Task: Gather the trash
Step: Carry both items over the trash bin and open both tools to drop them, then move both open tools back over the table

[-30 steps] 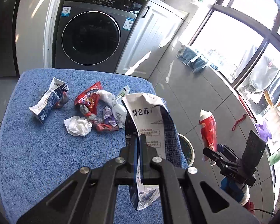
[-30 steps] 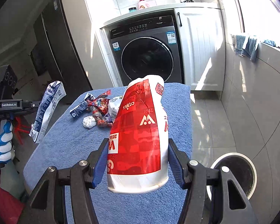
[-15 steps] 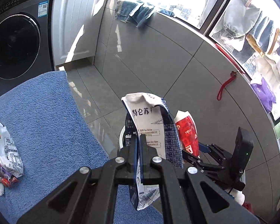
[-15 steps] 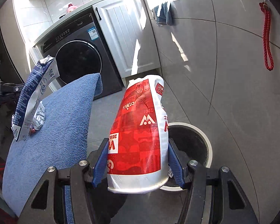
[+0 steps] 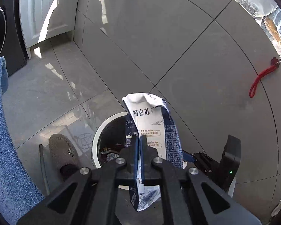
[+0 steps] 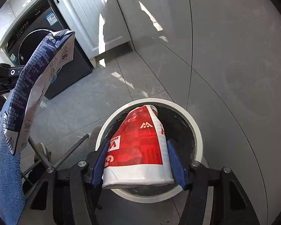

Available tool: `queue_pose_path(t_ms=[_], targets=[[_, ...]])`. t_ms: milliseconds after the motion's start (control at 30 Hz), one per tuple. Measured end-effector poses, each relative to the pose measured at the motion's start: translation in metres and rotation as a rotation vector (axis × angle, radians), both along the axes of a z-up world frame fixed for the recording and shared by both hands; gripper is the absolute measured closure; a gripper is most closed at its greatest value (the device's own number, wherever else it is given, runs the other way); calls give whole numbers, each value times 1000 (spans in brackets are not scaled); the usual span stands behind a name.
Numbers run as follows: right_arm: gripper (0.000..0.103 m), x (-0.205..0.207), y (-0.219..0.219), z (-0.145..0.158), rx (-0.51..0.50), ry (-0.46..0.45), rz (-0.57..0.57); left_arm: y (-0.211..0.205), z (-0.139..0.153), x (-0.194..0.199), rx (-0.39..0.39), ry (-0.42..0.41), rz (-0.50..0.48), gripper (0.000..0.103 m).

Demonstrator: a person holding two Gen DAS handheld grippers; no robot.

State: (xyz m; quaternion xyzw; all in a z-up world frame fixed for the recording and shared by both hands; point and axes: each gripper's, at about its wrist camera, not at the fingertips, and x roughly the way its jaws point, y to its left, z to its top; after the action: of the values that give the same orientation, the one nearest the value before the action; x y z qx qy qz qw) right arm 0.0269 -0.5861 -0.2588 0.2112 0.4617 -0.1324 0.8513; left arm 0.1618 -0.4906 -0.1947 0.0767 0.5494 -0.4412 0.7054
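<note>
Both grippers are angled steeply downward over a white-rimmed trash bin (image 6: 195, 129) that stands on the grey tiled floor (image 5: 52, 93).

The left gripper (image 5: 139, 146) is pressed together on a flattened blue-and-white milk carton (image 5: 151, 123), which is pinched thin between its fingers and sticks out past the tips, hanging over the bin's rim (image 5: 99, 136). In the right wrist view the same carton (image 6: 33, 86) is seen at the left, raised above the floor and tilted, with the left gripper's black body (image 6: 3, 76) behind it.

The right gripper (image 6: 138, 159) is spread fairly wide around a crumpled red-and-white carton (image 6: 138, 146). Its blue pads (image 6: 175, 161) lie at the carton's two sides; whether they press on it cannot be told for certain, though the carton is carried between them, directly above the bin's dark opening, with its narrow end pointing down into the bin.

Some wrappers (image 5: 110, 153) are seen already lying inside the bin. Beside the bin, a grey slipper (image 5: 62, 151) and a thin metal leg (image 5: 44, 168) are visible. A blue towel-covered surface (image 5: 1, 140) is at the left edge. A washing machine (image 6: 37, 37) and a white cabinet (image 6: 91, 18) stand further back. A red cord (image 5: 262, 78) hangs against the grey wall.
</note>
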Motion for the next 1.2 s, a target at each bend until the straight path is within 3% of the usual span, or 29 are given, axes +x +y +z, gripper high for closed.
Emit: queue_pose_path(t_ms=[167,233,300,433,633,767,867,1000,1200], targets=[[43,0,-8,-22,-26,60,-16,-18,-28,6,3,71,-9,97],[43,-6,-7,-21,-47,77,-22,-20,-34,7,12,78,-5,89],[43,-13,-6,-16,-57,80,-28,-17,-34,5,-5,89,4,78],[43,-30,1,6,-78,50,-37,4,-15,-1,-33,39,-3,78],[43,-45,28,64,-107,-79,-19,63,43,-24,-85,-135,16,78],[43,-54,64,115,-161,-175,34,117,83,-43,-114,-257,63,68],[43,-63,93,156,-205,-255,83,160,110,-56,-131,-324,97,66],[43,-72,135,203,-254,-351,140,224,142,-75,-172,-390,156,54],[43,-87,198,261,-318,-463,227,324,181,-101,-218,-484,255,54]])
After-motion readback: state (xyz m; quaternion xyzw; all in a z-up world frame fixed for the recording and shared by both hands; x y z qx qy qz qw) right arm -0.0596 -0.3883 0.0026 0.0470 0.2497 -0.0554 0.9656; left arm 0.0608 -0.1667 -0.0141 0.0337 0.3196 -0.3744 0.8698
